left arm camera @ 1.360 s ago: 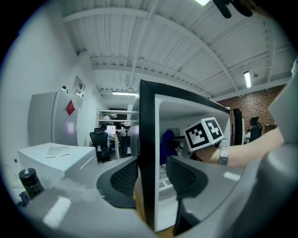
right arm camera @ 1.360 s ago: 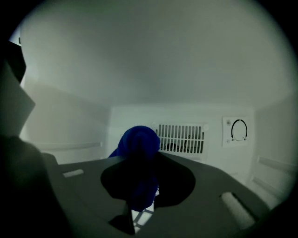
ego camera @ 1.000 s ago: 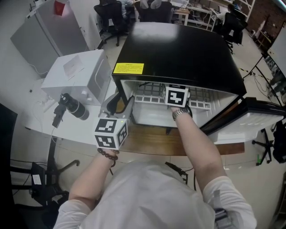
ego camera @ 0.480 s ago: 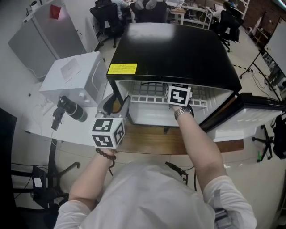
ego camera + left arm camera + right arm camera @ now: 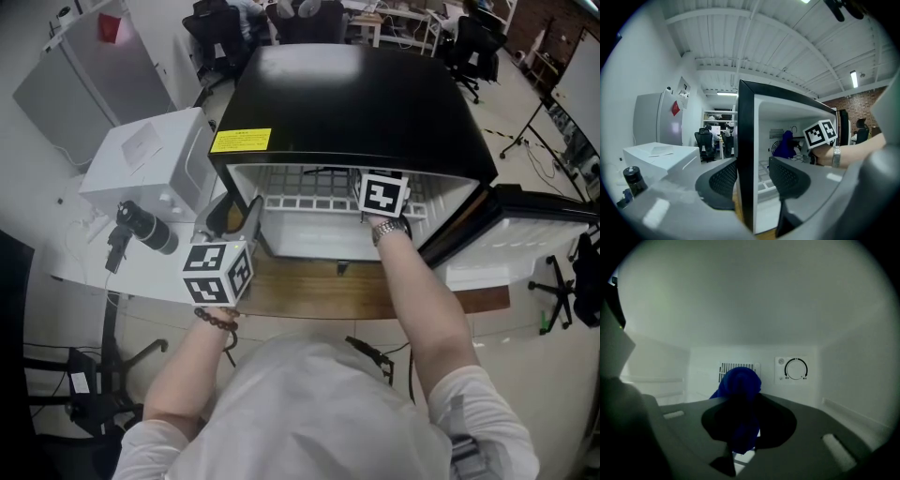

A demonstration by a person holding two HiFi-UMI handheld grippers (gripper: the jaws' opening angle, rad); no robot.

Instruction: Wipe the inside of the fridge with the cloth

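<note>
Wiping inside the black box-shaped mini fridge (image 5: pixel 356 94), the right gripper (image 5: pixel 740 420) clamps the bunched blue cloth (image 5: pixel 739 380). The left gripper (image 5: pixel 753 174) has its jaws just opening astride the fridge's left wall edge (image 5: pixel 745 136), likely steadying it.

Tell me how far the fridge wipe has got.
Done: the fridge door is open and the cloth is inside. In hand: the right gripper grips the cloth in front of the back wall, by the vent and dial. The left gripper straddles the fridge's left front edge, its jaws just opening, not clamped. Left: which surfaces are wiped cannot be told; no wipe marks show.
</note>
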